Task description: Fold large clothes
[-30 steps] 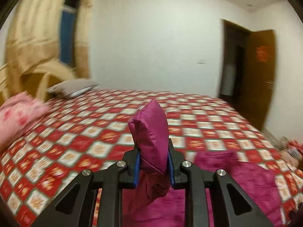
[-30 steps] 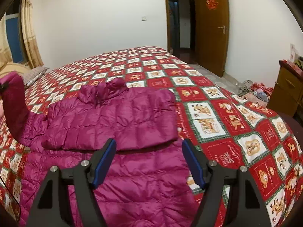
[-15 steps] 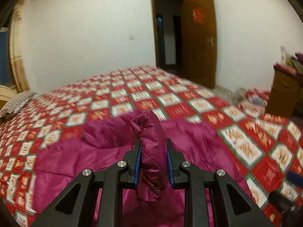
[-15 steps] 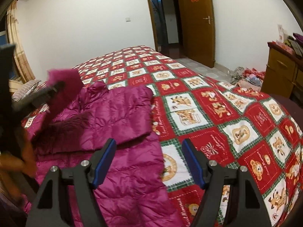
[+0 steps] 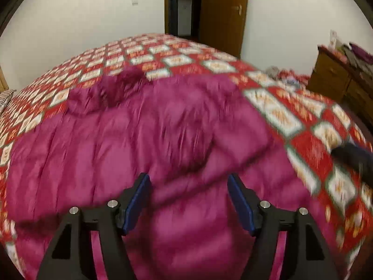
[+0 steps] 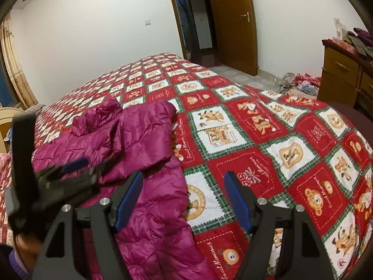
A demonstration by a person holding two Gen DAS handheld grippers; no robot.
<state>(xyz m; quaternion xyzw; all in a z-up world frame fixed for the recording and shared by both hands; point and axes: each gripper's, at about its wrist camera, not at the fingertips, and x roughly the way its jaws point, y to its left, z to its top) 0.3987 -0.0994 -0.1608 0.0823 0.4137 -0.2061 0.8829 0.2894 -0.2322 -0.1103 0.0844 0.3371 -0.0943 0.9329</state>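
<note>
L gripper [image 5: 187, 200]: jaws opening, blue pads wide apart, nothing pinched between them. Magenta puffer jacket [image 5: 144, 140] lies right below and ahead, filling the centre of the left wrist view; pic is motion-blurred, so can't tell if the tips brush the fabric. A sleeve [image 5: 235, 140] lies folded across the jacket body, cuff end toward centre frame.

R gripper [image 6: 184, 198]: jaws apart too, empty. It hangs over the jacket's right edge, lower centre of the right wrist view: left pad above the jacket, right pad above bare bedspread [image 6: 291, 154]. No visible contact w/ either.

In the right wrist view the L gripper shows as a dark blurred shape at mid left, above the jacket, w/ a bit of the person's hand [image 6: 25, 242] and a purple cuff at lower left corner.

Jacket spread flat on the bed, collar end toward upper left, hem toward bottom of frame. Bedspread is red/white/green patchwork w/ bear prints.

Room: white walls, brown wooden door [image 6: 233, 23] open at upper centre w/ a red ornament on it, wooden dresser [image 6: 345, 77] at right edge w/ stuff piled on top, heap of clothes [image 6: 300, 84] on the floor beside it. Curtain [image 6: 14, 70] at far left, pillow [image 6: 35, 109] just below it.
</note>
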